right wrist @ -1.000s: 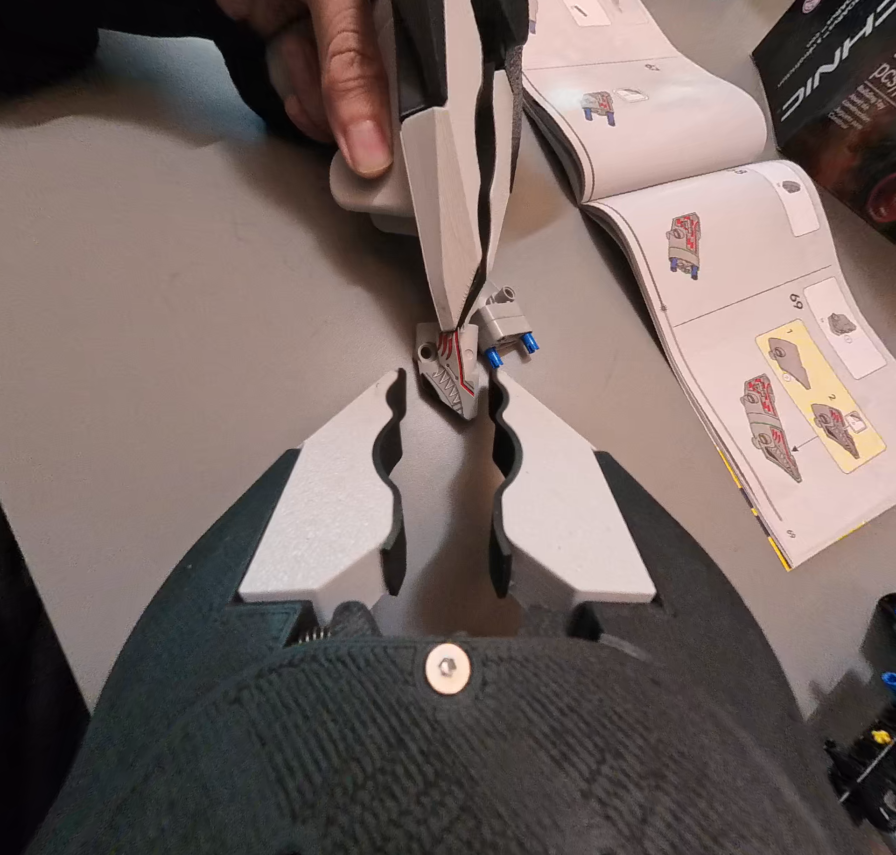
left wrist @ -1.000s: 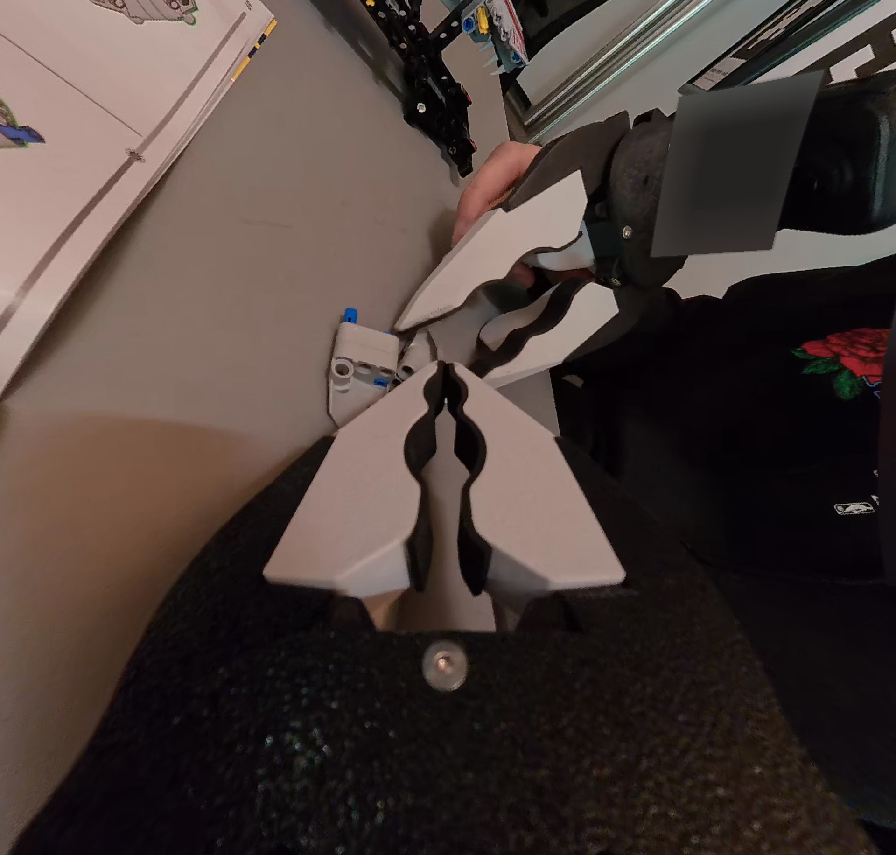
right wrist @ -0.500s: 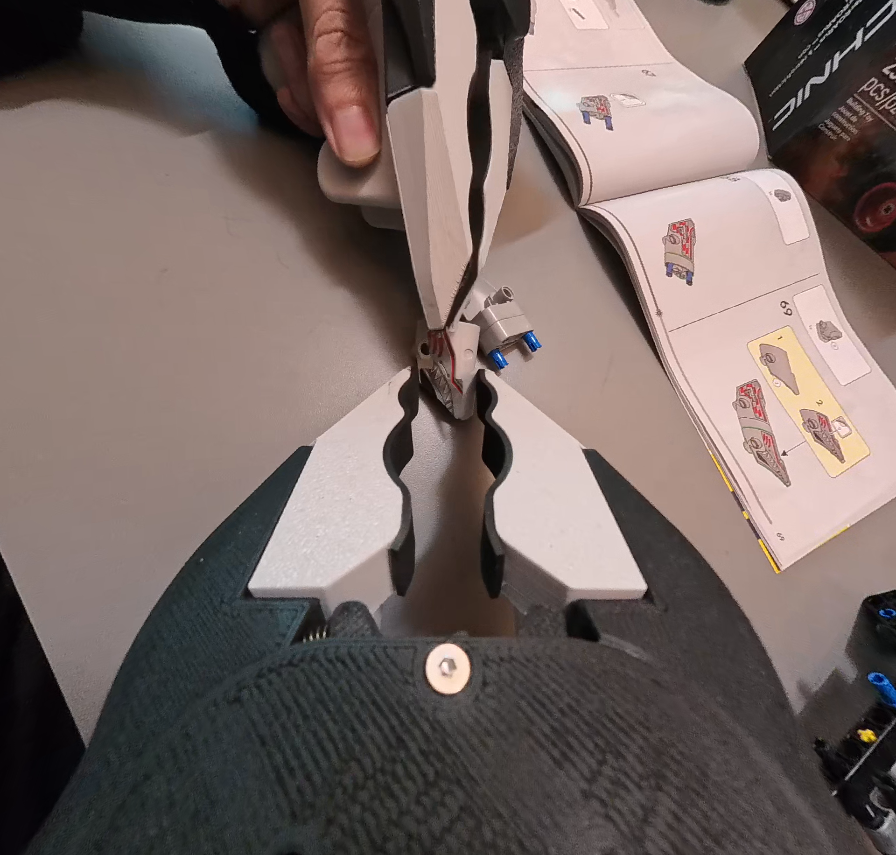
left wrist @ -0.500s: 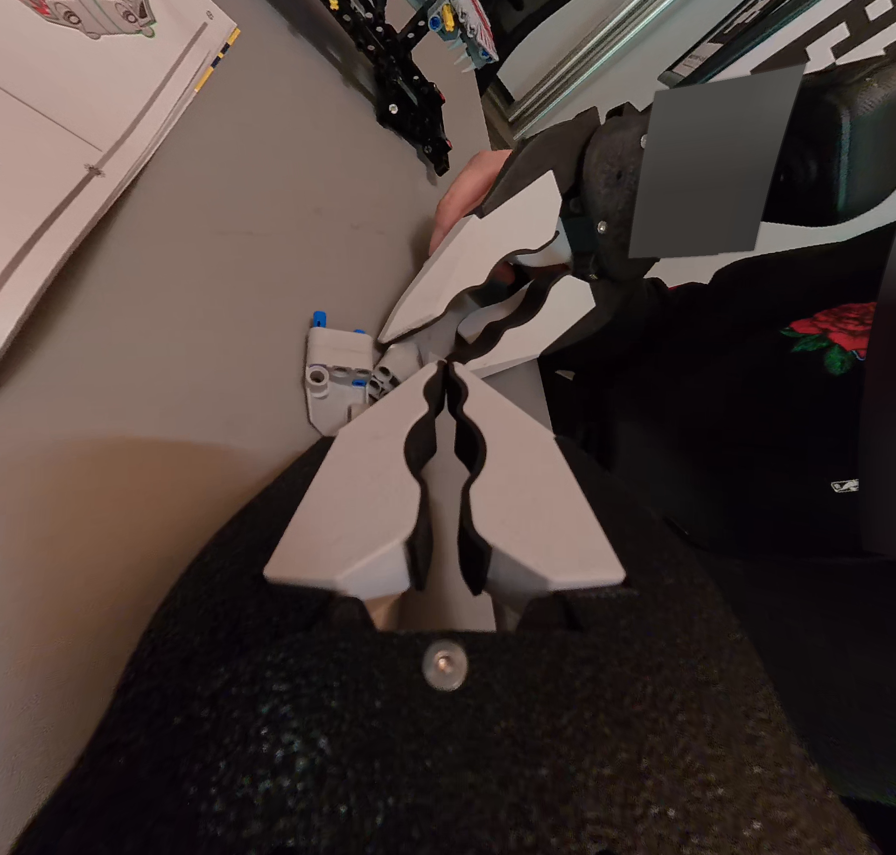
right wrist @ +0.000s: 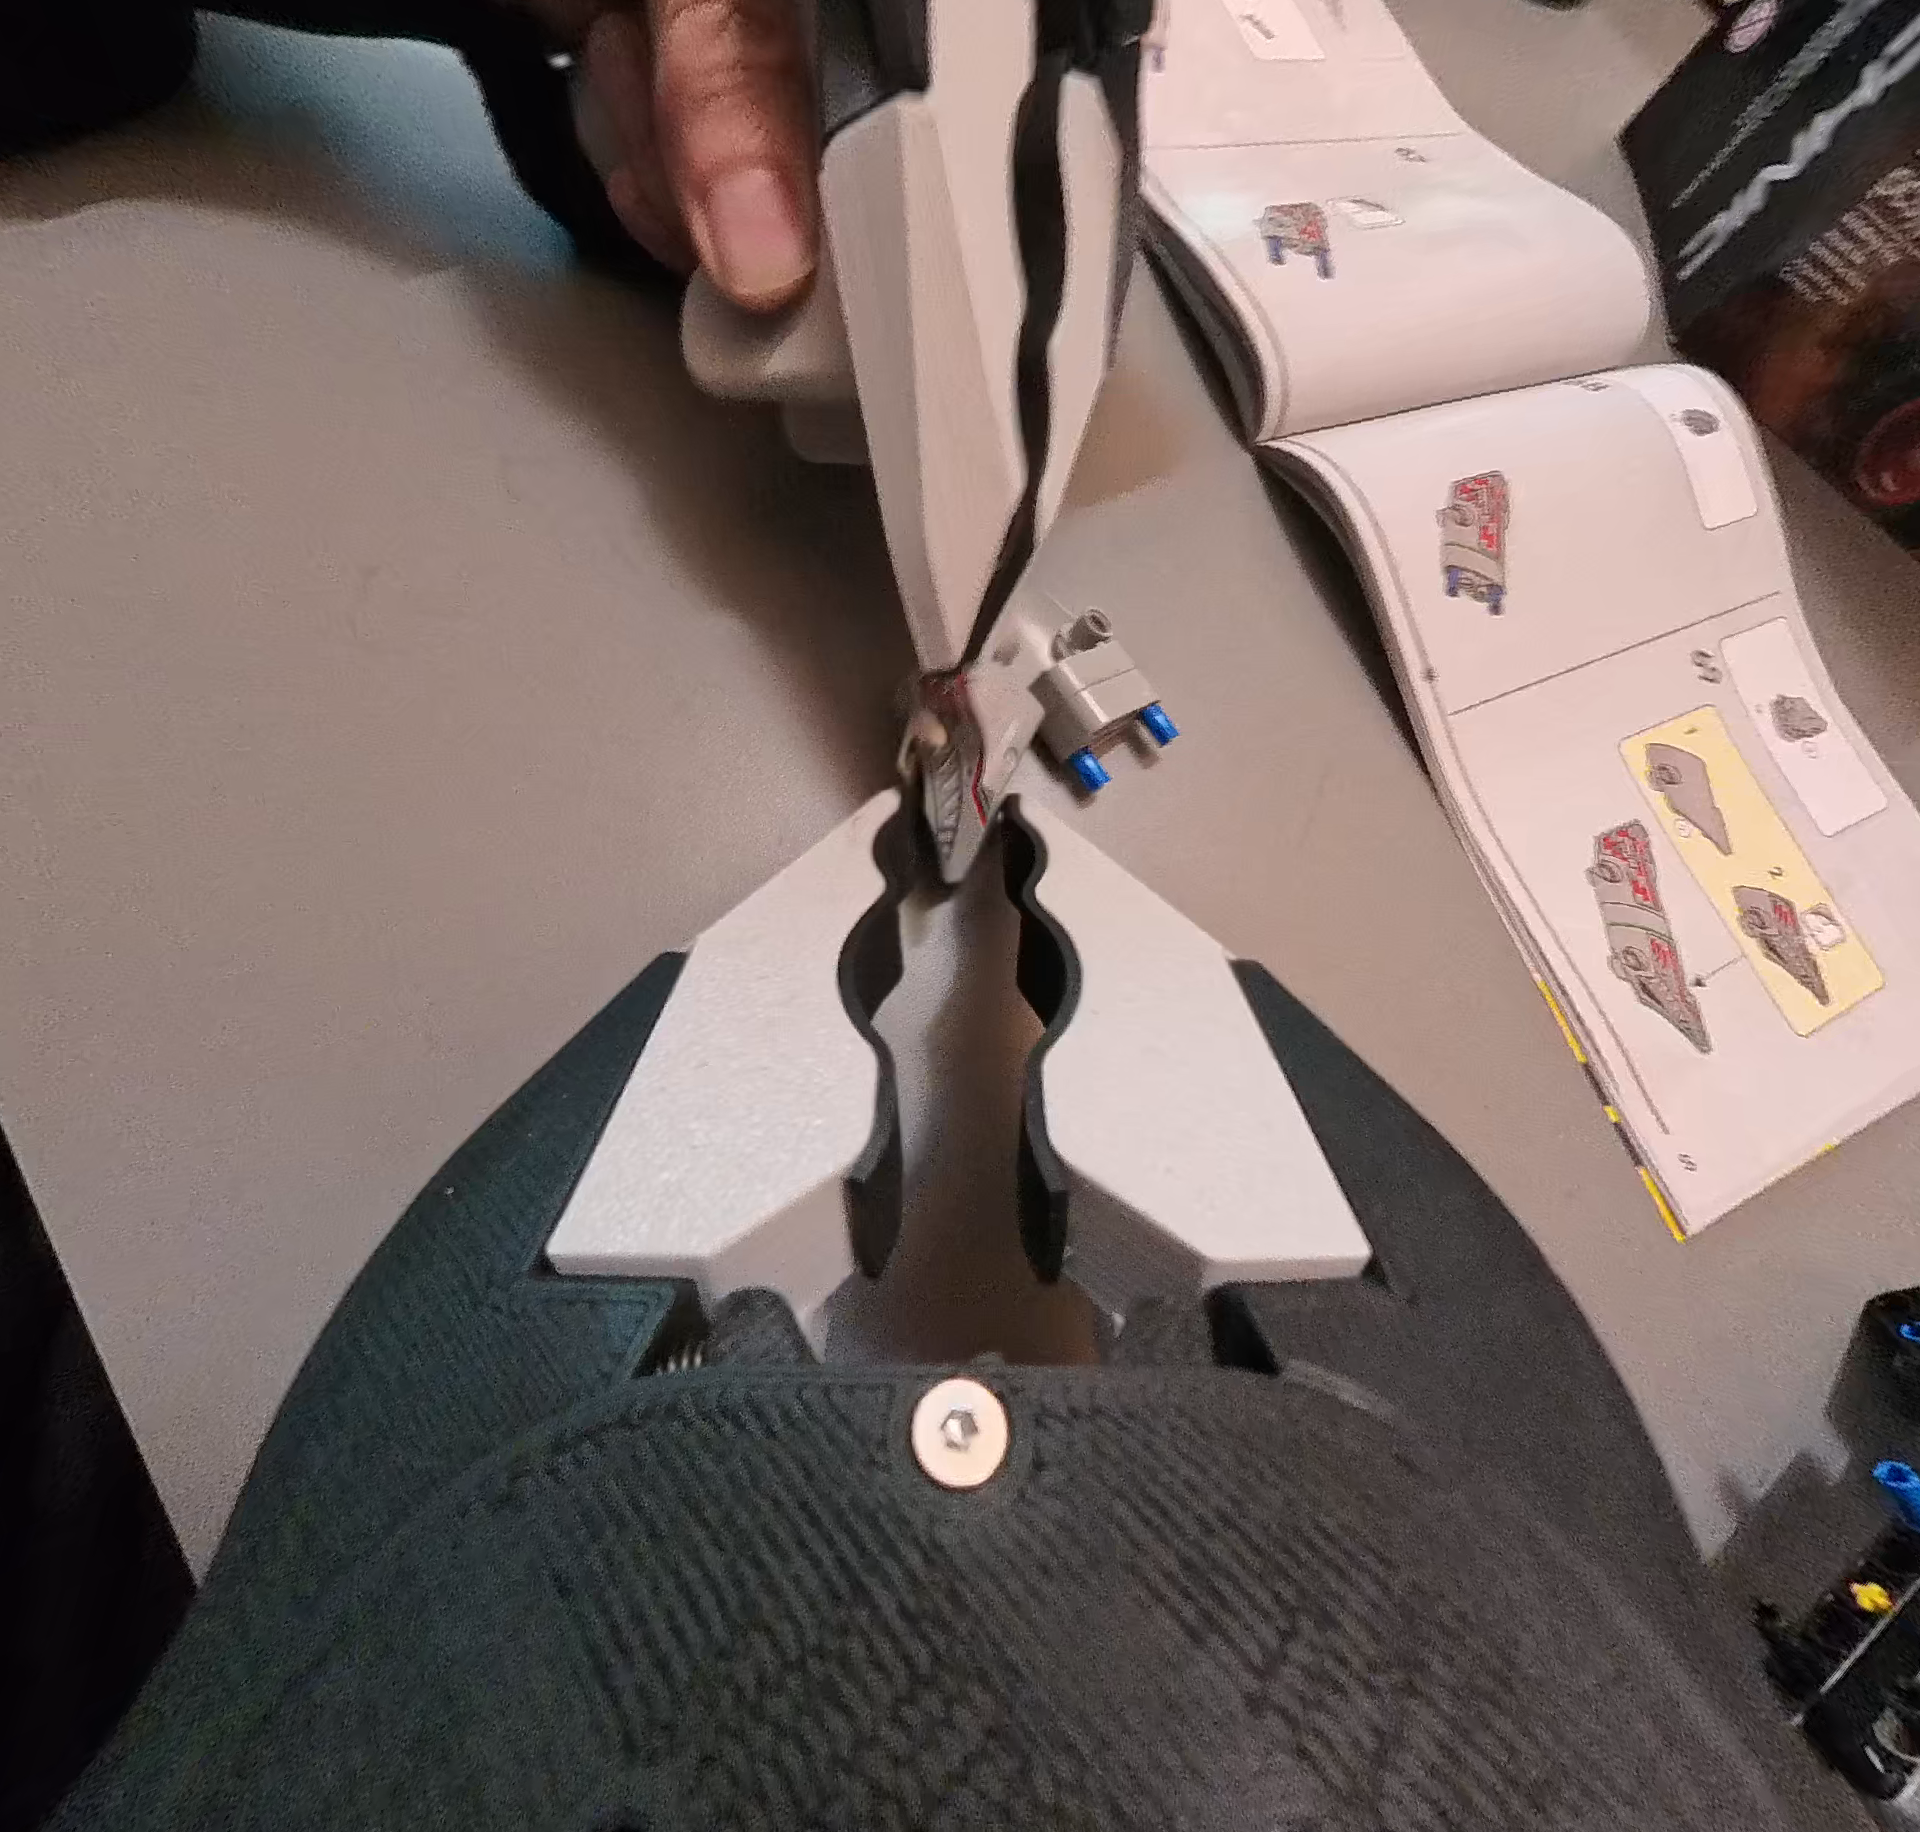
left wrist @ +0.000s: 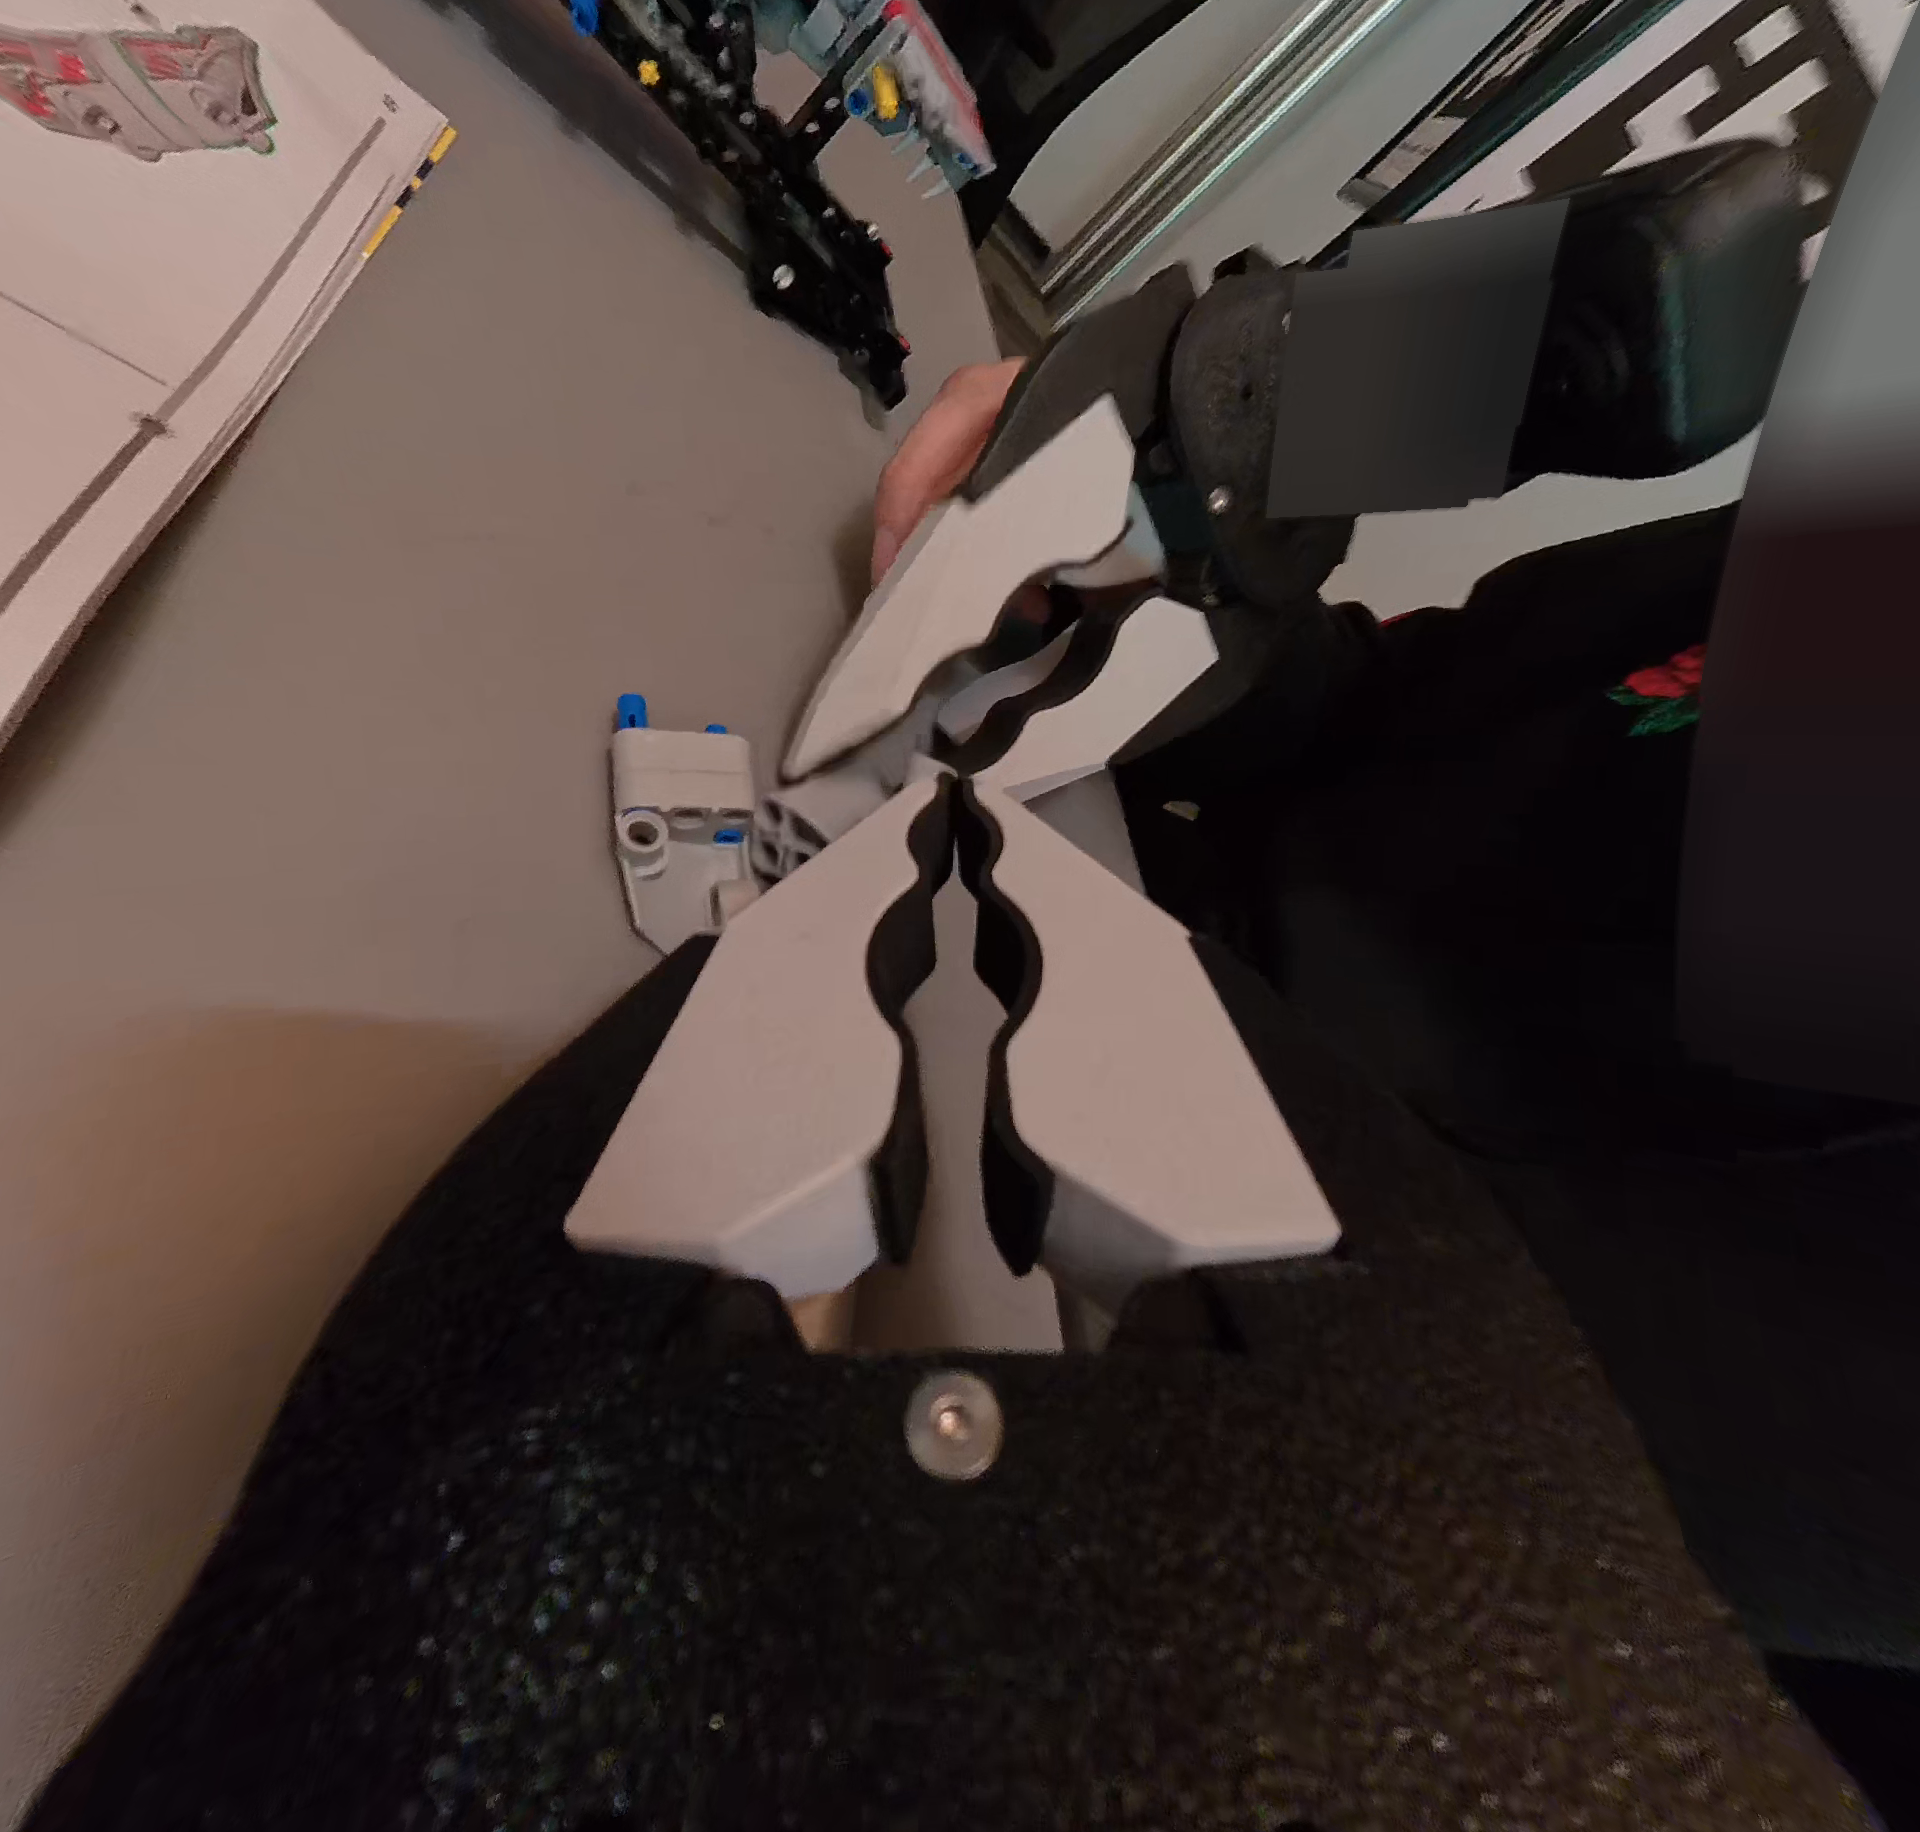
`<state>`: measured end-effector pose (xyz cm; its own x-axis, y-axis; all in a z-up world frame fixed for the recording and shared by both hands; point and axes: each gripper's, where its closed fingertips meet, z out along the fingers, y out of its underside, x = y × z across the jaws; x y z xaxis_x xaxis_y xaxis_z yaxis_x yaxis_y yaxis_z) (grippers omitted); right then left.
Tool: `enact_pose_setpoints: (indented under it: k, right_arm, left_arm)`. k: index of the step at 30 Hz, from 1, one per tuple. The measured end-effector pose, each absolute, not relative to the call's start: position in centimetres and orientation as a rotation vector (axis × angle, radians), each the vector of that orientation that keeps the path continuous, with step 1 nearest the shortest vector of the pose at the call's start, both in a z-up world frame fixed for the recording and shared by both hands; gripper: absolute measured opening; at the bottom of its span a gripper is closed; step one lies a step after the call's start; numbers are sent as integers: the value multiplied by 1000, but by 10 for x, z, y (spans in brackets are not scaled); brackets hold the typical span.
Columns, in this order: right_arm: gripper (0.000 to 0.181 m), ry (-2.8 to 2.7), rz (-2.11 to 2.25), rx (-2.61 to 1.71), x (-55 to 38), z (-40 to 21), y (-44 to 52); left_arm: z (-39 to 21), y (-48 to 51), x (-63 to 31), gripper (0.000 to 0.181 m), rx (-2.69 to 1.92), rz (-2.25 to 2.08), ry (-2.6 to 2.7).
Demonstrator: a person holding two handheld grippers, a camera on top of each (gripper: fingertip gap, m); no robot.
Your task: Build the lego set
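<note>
A plain grey table (right wrist: 416, 639) carried everything, with a metal rail and dark clutter behind it at the far edge. An open instruction booklet (right wrist: 1558, 587) lay to the right of the work, its pages showing drawings of grey and red wedge parts, one step boxed in yellow; the page numbers were too small and blurred to make out. Beyond it stood a black box (right wrist: 1787, 120) with white lettering on its side, only partly in view. A half-built black model (left wrist: 810, 213) with blue, yellow and red pins sat along the table's back edge.

The left claw (right wrist: 951, 655) came down steeply from above, its jaws pinched tight on the top of a small grey wedge piece (right wrist: 961, 774) printed with red and dark markings. A person's hand (right wrist: 717, 120) gripped that tool, thumb pressed beside the finger. The wedge stood near the middle of the table, touching a light grey block (right wrist: 1101, 696) with two blue pins sticking out.

The right claw (right wrist: 951, 832) lay low, its jaws drawn in narrow around the wedge's lower tip. Whether both pads were actually pressing on it I could not tell. From the left wrist view the left claw (left wrist: 951, 795) looked fully closed, tips together, with the grey block (left wrist: 681, 806) just beside it.
</note>
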<state>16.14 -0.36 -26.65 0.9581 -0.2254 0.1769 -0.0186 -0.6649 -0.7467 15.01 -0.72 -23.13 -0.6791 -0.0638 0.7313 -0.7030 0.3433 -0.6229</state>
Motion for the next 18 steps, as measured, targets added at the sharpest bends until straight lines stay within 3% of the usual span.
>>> enact_pose_setpoints:
  k: [4,12,18]
  right_arm:
    - [11,169,-351,-2281,163,-266,-4]
    - [52,320,-254,-2266,161,-266,-18]
    - [54,421,-37,-2261,142,-265,-26]
  left_arm:
    - [-232,-4,153,0,689,1360,-1984]
    - [-228,-3,154,0,695,1393,-1972]
    - [-215,-1,149,0,600,1472,-1993]
